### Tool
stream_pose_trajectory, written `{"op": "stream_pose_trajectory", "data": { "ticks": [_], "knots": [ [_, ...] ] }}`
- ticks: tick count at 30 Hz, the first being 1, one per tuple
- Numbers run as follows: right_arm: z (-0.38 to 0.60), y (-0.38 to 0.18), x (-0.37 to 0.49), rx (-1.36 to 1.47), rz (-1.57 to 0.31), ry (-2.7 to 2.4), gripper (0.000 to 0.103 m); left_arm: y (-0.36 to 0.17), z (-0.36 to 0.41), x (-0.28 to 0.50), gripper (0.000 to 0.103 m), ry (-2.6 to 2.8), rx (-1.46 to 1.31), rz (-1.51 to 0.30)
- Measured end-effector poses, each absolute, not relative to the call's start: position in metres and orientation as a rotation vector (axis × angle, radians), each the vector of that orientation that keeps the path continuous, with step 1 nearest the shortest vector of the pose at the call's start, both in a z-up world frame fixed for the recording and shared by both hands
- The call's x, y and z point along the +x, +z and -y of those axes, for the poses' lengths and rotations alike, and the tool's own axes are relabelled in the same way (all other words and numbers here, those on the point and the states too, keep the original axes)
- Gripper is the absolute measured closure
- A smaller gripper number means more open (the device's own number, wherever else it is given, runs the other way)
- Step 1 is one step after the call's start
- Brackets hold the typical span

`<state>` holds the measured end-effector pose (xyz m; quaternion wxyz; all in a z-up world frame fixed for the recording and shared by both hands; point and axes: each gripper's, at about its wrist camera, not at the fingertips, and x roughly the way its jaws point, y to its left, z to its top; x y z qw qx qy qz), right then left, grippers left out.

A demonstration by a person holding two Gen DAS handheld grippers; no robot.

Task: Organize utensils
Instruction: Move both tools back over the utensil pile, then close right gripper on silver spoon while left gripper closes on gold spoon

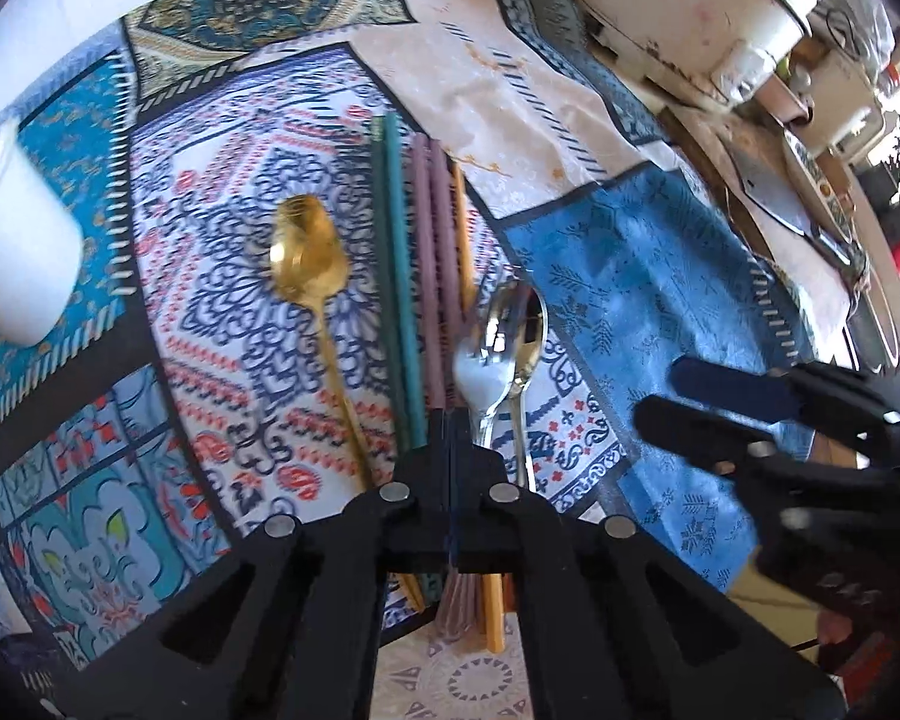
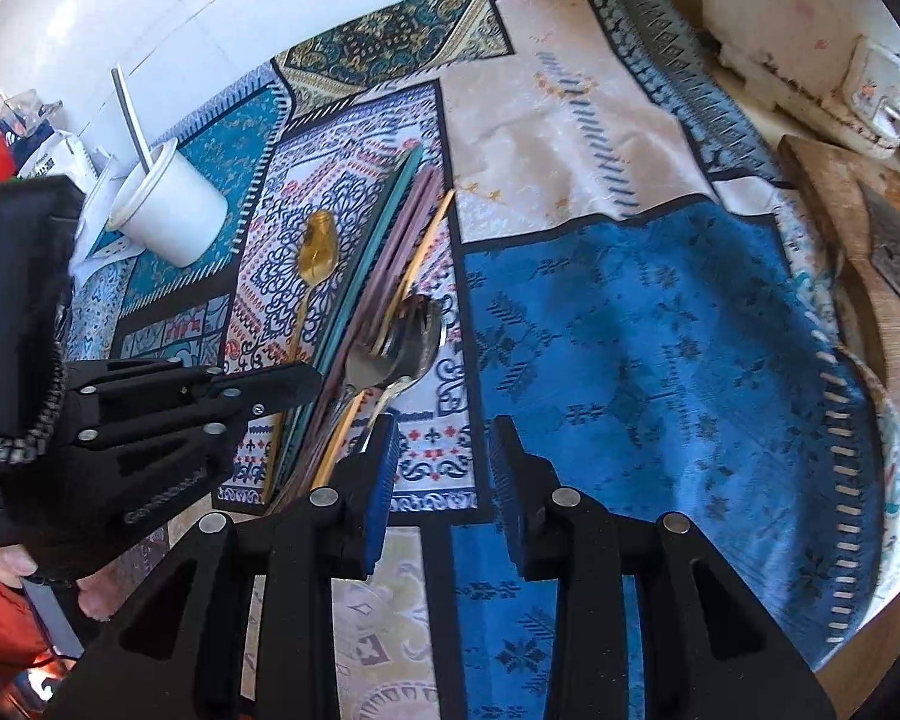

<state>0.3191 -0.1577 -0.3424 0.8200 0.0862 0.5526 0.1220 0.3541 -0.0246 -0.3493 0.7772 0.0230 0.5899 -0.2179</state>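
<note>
A patterned patchwork cloth (image 2: 630, 330) covers the table beneath a glossy white wall (image 2: 150, 30), brightly lit.

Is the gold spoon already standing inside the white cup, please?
No: the gold spoon lies flat on the patterned cloth, beside the chopsticks and apart from the white cup.

Counts from both wrist views: gold spoon (image 1: 309, 252) x1. Silver spoon (image 1: 528, 324) x1, silver fork (image 1: 480, 354) x1, overlapping each other. Chopsticks: teal (image 1: 393, 276) x2, mauve (image 1: 432, 252) x2, orange (image 1: 463, 240) x1 visible for sure, a second can't be confirmed. White cup (image 2: 171, 213) x1, with one grey stick (image 2: 131, 117) standing in it. Patterned cloth (image 2: 630, 330) x1 under everything. Grippers x2.
</note>
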Motion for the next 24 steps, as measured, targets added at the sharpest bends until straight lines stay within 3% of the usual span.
{"op": "stream_pose_trajectory", "data": {
  "ticks": [9,17,20,24],
  "knots": [
    [0.12,-0.367,0.326,0.085,-1.226,0.286,0.074,-0.343,-0.012,0.352,0.101,-0.398,0.059,-1.264],
    [0.103,-0.37,0.33,-0.022,-1.214,0.248,0.074,-0.351,-0.034,0.362,0.092,-0.351,0.004,-1.288],
    [0.105,-0.37,0.331,-0.025,-1.214,0.254,0.08,-0.355,-0.031,0.373,0.09,-0.358,-0.012,-1.296],
    [0.117,-0.371,0.333,-0.012,-1.221,0.239,0.09,-0.358,-0.026,0.389,0.071,-0.324,-0.027,-1.291]
  ]
}}
